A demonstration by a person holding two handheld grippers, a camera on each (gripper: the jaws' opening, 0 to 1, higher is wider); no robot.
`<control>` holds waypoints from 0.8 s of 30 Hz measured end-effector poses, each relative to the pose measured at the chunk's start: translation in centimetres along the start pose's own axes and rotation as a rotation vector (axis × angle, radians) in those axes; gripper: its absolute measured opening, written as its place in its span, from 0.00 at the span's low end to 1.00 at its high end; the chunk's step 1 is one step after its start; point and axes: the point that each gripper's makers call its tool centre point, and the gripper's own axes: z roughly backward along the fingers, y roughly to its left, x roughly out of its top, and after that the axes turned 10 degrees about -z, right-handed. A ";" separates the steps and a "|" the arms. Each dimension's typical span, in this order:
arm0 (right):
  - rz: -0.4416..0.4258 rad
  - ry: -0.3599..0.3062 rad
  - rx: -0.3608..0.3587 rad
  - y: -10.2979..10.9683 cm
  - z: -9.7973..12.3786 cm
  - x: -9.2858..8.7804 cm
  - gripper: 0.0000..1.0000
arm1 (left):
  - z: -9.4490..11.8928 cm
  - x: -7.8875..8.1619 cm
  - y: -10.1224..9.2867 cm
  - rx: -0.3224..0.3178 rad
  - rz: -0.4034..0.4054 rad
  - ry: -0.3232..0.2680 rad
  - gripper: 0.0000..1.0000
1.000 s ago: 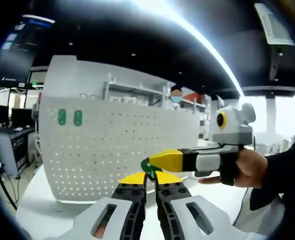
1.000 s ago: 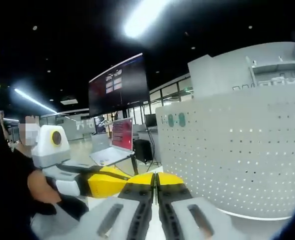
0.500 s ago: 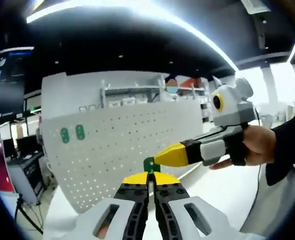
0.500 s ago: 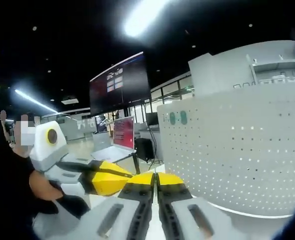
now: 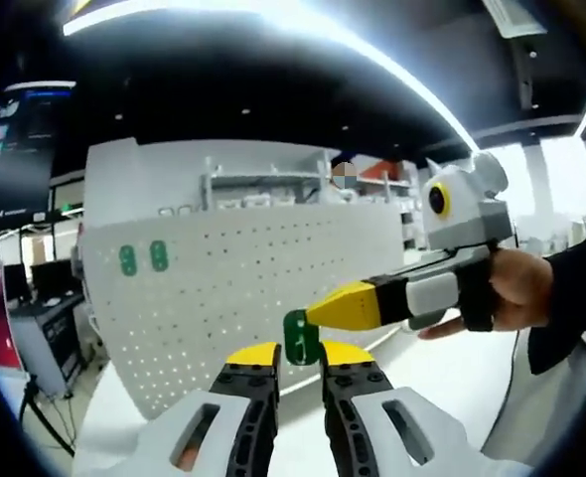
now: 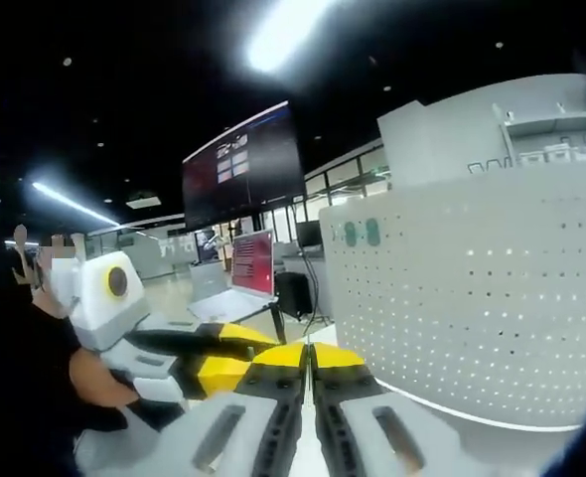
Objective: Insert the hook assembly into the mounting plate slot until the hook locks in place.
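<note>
The room was a dim hall with a dark ceiling, bright strip lights and a large dark screen (image 6: pixel 241 159) on the far side. A white desk (image 5: pixel 452 373) carried the biggest thing in play, a curved white pegboard mounting plate (image 5: pixel 243 288) standing upright, dotted with rows of small holes and backed by shelving. Two green hooks (image 5: pixel 142 258) were already seated near its upper left corner; the right gripper view showed them too (image 6: pixel 361 233).

The right tool (image 5: pixel 318 316) reached in from the right of the left gripper view, held by a hand (image 5: pixel 516 293), its yellow jaws closed together on the small green hook assembly (image 5: pixel 301 338). The left tool (image 5: pixel 299 358) had its jaws parted, with the green piece sitting in the gap just above the tips; whether they touched it could not be told. In the right gripper view the right tool (image 6: pixel 309 358) showed its jaws together, and the green piece was hidden there.

The hook assembly looked like a light, stiff plastic part, small enough to twist or slip in a pinch. It would probably be best held by its flat body, leaving the back tabs free to meet the plate's holes squarely. It was held in the air, well apart from the plate.
</note>
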 end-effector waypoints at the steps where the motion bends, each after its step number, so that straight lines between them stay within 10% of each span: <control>1: -0.001 0.003 0.004 0.1 0.0 -0.1 0.00 | -0.1 0.1 0.0 0.002 -0.003 -0.006 0.16; 24: -0.033 0.028 0.022 0.7 -0.1 -0.2 0.00 | -0.8 -0.1 -0.1 -0.014 -0.010 -0.014 0.04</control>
